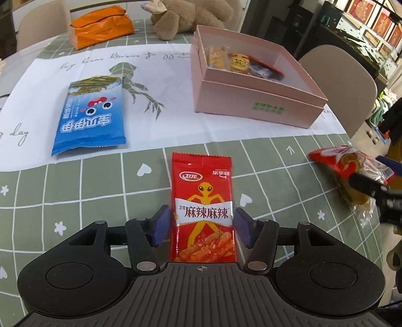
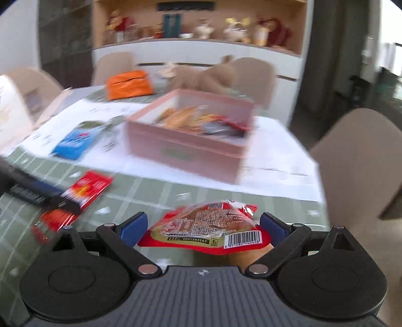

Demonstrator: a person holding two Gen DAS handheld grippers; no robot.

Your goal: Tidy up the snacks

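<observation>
My left gripper (image 1: 202, 222) is shut on a red spicy-strip packet (image 1: 203, 206); its blue pads (image 1: 162, 223) press both edges of the packet, which lies flat on the green tablecloth. My right gripper (image 2: 203, 227) is shut on a red-and-clear cake packet (image 2: 208, 226) and holds it above the table edge; this packet also shows in the left wrist view (image 1: 351, 173). A pink box (image 1: 253, 100) holding several snacks stands ahead; it also shows in the right wrist view (image 2: 191, 148). A blue snack bag (image 1: 91, 115) lies at the left on the white mat.
An orange pouch (image 1: 103, 25) and a plush toy (image 1: 186, 15) lie at the table's far side. Beige chairs (image 1: 344, 88) stand around the round table. A shelf with figurines (image 2: 201, 27) stands behind. The right wrist view is motion-blurred.
</observation>
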